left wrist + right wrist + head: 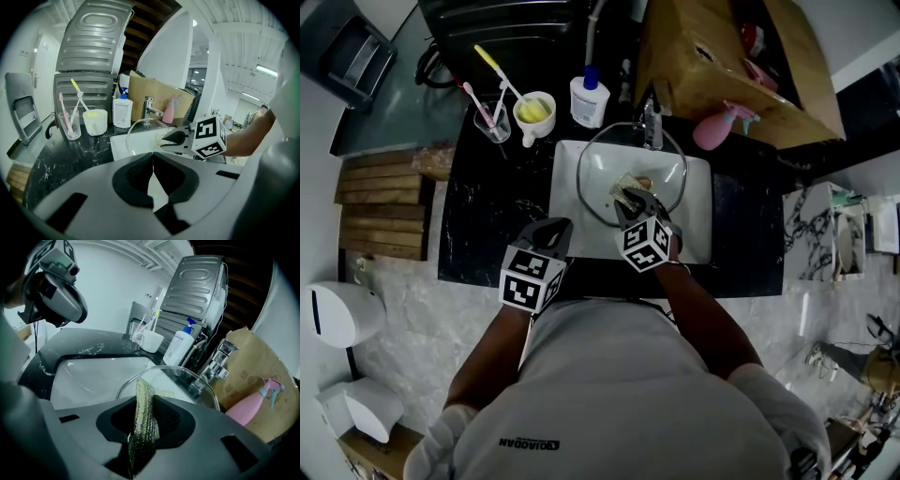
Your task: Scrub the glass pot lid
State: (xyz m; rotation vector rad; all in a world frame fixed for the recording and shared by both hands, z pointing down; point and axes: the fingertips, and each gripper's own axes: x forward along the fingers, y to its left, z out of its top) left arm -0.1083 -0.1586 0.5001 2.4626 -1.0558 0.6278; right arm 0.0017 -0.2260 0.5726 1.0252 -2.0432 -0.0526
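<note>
Scouring pad (141, 434) clamped in right gripper (144, 406) over glass lid (598, 176) in sink (567, 223), left gripper (152, 173) closed, empty

Looking straight down now: the glass pot lid (600, 178) sits in the white sink (698, 225), its far rim up by the faucet (652, 127). The right gripper (630, 197) reaches in from the near side, with a yellowish scouring pad (628, 183) at its tips over the middle of the lid. The left gripper (561, 228) hangs at the sink's near-left corner, just beside the lid's rim; whether it touches, hard to tell. On the black counter (487, 225), far left, stand a glass of toothbrushes (492, 122), a white cup (534, 114) and a soap bottle (589, 97). A pink spray bottle (717, 129) lies far right.
</note>
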